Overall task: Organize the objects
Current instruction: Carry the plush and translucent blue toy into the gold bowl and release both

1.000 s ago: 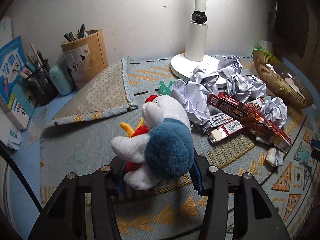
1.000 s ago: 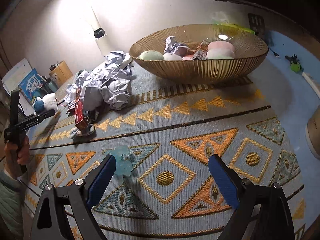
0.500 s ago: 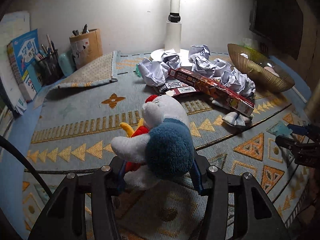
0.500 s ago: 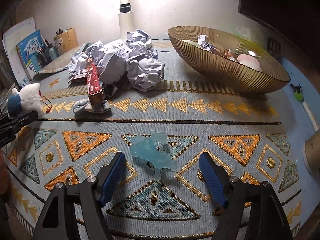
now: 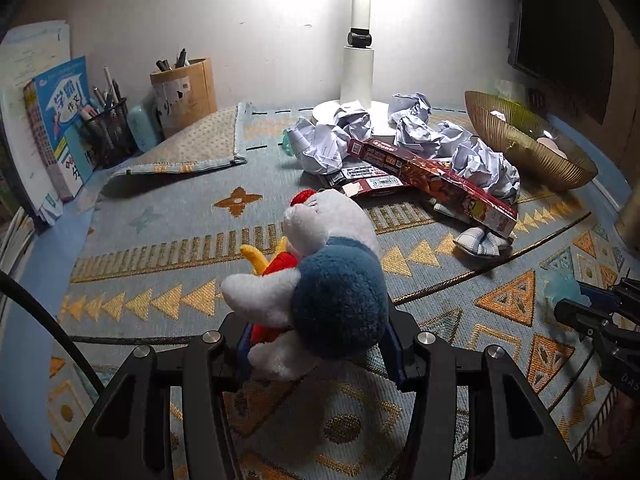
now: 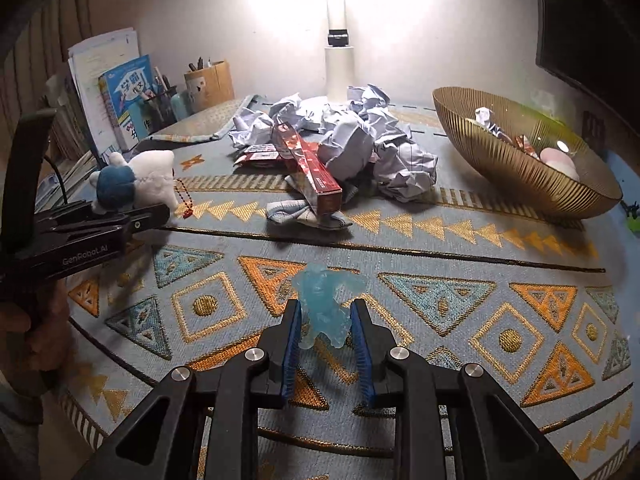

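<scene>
Left gripper (image 5: 316, 344) clamped plush toy (image 5: 320, 284), lower body hidden by fingers. Right gripper (image 6: 325, 334) was closing around translucent blue figure (image 6: 324, 304), 6 o'clock on table (image 6: 460, 256); pad contact unclear.

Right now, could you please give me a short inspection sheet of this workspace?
Surface: patterned rug, far-left corner folded over.
Job's things: plush toy; translucent blue figurine; gold bowl holding a few items.
Clutter: crumpled paper, red boxes, small cloth.
Grippers: left hand-held gripper shut on plush toy; right hand-held gripper closing around figurine.
Cables: black cable.
Surroundings: lamp, pen holders, books.
</scene>
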Motion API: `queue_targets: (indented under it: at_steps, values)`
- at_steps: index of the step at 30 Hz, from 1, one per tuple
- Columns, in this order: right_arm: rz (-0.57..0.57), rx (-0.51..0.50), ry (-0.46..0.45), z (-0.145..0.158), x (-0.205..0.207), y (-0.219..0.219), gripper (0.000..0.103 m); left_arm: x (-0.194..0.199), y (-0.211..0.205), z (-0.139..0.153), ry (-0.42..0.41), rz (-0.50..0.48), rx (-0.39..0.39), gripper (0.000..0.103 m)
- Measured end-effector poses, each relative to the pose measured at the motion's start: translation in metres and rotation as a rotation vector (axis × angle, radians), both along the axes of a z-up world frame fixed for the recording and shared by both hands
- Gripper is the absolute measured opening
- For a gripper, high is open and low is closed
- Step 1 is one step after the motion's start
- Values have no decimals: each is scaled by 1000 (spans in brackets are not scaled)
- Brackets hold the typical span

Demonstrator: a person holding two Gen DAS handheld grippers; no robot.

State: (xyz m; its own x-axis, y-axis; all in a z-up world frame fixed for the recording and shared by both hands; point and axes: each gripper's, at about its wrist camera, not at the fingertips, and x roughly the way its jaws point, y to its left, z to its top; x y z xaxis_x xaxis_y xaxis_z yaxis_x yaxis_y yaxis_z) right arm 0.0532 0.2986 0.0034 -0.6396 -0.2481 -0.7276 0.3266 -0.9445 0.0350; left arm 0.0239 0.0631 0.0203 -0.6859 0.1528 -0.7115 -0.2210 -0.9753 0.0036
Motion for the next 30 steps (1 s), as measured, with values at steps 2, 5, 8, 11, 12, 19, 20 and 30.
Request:
queue_targets:
  at_steps: [2, 5, 8, 11, 12, 19, 20, 30]
  values:
    - [-10, 17, 17, 7, 5, 3, 24, -1, 6, 1, -10, -9, -19, 48]
    - [-32, -32, 13, 20, 9, 21, 24, -5, 20, 14, -25, -57, 37, 48]
    - [-87, -77, 31, 39, 8, 46, 24, -8, 49, 44, 33, -122, 78, 48]
    - [-155, -85, 97, 71, 1, 78, 24, -18, 89, 76, 81, -220, 106, 48]
    - [-179, -93, 118, 83, -3, 90, 24, -23, 105, 86, 97, -254, 107, 48]
    - [-348, -53, 221, 133, -57, 158, 25, -70, 205, 122, 115, -424, 159, 49]
    - [-357, -50, 218, 133, -67, 164, 24, -79, 216, 121, 117, -429, 153, 49]
    - [-383, -87, 112, 106, -132, 202, 57, -135, 242, 86, -6, -421, 215, 91]
